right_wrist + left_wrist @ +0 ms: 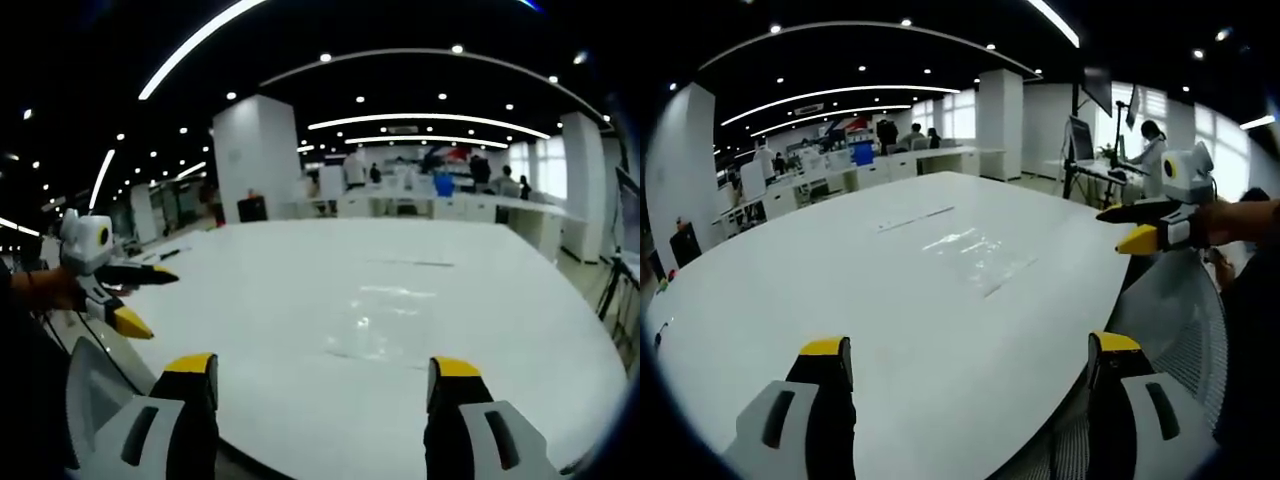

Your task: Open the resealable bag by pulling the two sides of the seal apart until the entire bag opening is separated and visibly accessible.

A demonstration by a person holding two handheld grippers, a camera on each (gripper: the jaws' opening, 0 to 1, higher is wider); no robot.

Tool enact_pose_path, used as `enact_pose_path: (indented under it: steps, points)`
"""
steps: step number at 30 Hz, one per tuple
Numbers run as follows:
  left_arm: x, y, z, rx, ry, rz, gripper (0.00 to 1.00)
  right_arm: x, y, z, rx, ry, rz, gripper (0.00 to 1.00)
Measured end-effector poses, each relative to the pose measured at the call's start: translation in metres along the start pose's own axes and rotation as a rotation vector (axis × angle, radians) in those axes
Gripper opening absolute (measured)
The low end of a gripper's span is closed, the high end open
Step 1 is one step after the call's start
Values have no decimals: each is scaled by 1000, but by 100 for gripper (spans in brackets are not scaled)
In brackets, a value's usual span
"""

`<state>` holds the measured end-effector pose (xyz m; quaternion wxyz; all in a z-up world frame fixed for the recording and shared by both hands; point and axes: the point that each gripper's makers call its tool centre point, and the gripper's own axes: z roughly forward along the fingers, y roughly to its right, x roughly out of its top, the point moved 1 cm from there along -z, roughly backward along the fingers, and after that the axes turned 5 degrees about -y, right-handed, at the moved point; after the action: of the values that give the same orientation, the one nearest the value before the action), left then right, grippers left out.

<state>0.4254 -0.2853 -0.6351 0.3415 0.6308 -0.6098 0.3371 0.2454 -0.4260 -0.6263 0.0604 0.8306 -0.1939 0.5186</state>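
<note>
A: Where does the resealable bag [975, 250] lie?

B: Flat on the white tabletop [840, 270], about the middle of it. It is clear, so it shows mostly as glints. In the left gripper view it sits ahead of the jaws, a little to the right of centre and well apart from them. In the right gripper view the resealable bag [385, 320] lies ahead, between the lines of the two jaws, nearer than in the other view yet untouched.

A: And the left hand-held gripper [970, 362]?

B: Its yellow-tipped jaws stand wide apart with nothing between them, hovering over the near edge of the tabletop. In the right gripper view it enters from the left, held in a hand [45, 288], jaws spread, beside the tabletop's left edge.

A: The right hand-held gripper [327, 382]?

B: Also spread wide and empty, over the near edge. In the left gripper view it appears at the far right, jaws parted, clear of the bag.

A: Anything else?

B: Desks [895, 165] and a white pillar [1000, 122] far behind, under ceiling strip lights [430, 122]; a person [1150, 150] stands at the far right.
</note>
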Motion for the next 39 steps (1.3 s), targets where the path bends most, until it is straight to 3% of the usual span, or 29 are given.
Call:
enact_pose_path:
  steps: [9,11,14,20,39]
  points:
    - [3,0,-1,-3,11,-4,96,-1,-2,2,9,-6,4,86]
    - [19,-2,-5,-11,87,-81,96,-1,1,2,1,-4,4,86]
    - [33,-5,-8,-1,117,-81,96,1,2,1,2,-5,2,86]
    - [27,-2,-5,-11,91,-74,95,1,4,1,-2,-10,-1,85]
    - [28,-5,-6,5,91,-81,92,-3,16,8,-18,-32,-21,80]
